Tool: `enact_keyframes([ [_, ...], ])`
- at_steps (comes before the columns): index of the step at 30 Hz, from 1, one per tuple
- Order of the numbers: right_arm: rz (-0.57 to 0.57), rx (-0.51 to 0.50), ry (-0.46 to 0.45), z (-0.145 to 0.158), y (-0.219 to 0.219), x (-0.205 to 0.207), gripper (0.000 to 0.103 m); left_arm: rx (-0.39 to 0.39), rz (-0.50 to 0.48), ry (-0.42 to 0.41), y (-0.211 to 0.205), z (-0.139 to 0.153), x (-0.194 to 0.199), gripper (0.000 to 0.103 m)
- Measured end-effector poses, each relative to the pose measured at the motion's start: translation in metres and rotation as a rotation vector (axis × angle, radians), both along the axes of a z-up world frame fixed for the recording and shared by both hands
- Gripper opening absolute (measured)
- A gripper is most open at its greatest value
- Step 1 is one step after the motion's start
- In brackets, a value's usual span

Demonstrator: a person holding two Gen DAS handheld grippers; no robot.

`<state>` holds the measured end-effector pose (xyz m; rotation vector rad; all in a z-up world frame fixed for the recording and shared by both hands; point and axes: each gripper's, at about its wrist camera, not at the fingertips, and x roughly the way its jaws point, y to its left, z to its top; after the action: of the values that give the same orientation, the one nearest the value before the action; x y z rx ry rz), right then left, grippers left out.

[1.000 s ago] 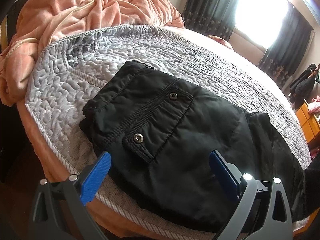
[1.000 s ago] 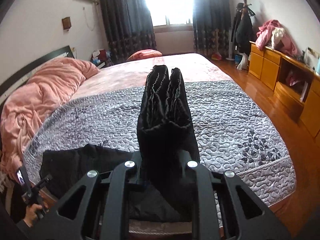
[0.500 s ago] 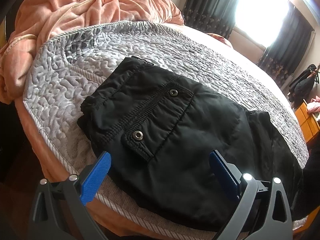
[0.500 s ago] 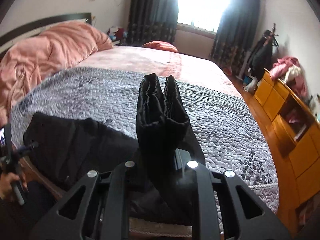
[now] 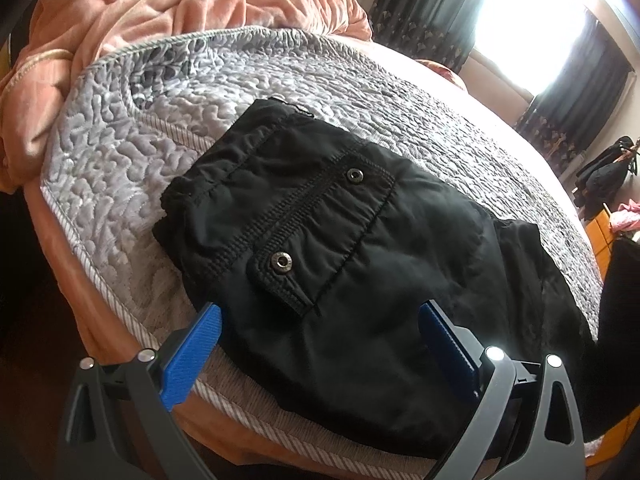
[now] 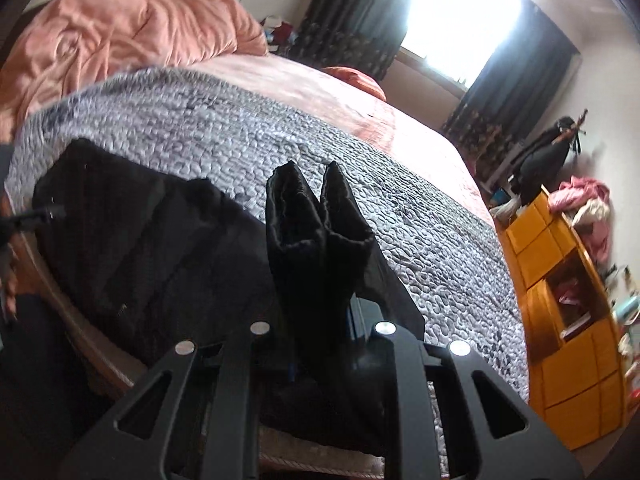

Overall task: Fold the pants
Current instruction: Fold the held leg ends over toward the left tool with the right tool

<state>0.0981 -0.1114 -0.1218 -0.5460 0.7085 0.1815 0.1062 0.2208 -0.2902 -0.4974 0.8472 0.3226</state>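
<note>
The black pants (image 5: 336, 248) lie on the grey quilted cover (image 5: 132, 160) of the bed, with the waistband end toward the near left corner of that cover. Two metal snap buttons (image 5: 281, 261) show on a stitched pocket flap facing up. The fabric body runs from the waistband toward the right along the cover's near edge.

The left gripper (image 5: 320, 336) hovers over the near edge of the cover, just above the pants. Its blue pads (image 5: 192, 356) stand wide apart, one on each side of the cloth, with nothing clamped between them.

The right gripper (image 6: 320, 320) is closed on the leg ends of the pants (image 6: 316, 232). The two cuffs stand up bunched above its fingers, lifted off the cover, while the rest of the garment (image 6: 140, 240) lies flat on the cover to the left of the cuffs.

A pink blanket (image 5: 160, 12) is heaped at the far left end of the cover. A yellow wooden cabinet (image 6: 560, 320) stands on the floor to the right of the cover. Dark curtains (image 6: 516, 80) flank a bright window beyond the cover's far side.
</note>
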Motion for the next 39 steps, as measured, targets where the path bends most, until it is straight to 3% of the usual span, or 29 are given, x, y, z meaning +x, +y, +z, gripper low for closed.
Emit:
enact_keyframes([
  [6,0.029,-0.086,-0.008,-0.021,0.019,0.0,0.017,-0.043,0.011,-0.002,0.005,0.0,-0.002,0.099],
  [23,0.115,-0.274,-0.052,-0.07,0.06,-0.003,0.017,-0.071,-0.004,0.001,0.005,0.005,0.004,0.099],
  [35,0.198,-0.496,-0.088,-0.132,0.086,-0.024,0.018,-0.072,0.002,-0.007,0.005,0.007,-0.002,0.099],
  [39,0.232,-0.542,-0.067,-0.153,0.089,-0.027,0.024,-0.071,0.002,-0.004,0.004,0.008,-0.002,0.099],
])
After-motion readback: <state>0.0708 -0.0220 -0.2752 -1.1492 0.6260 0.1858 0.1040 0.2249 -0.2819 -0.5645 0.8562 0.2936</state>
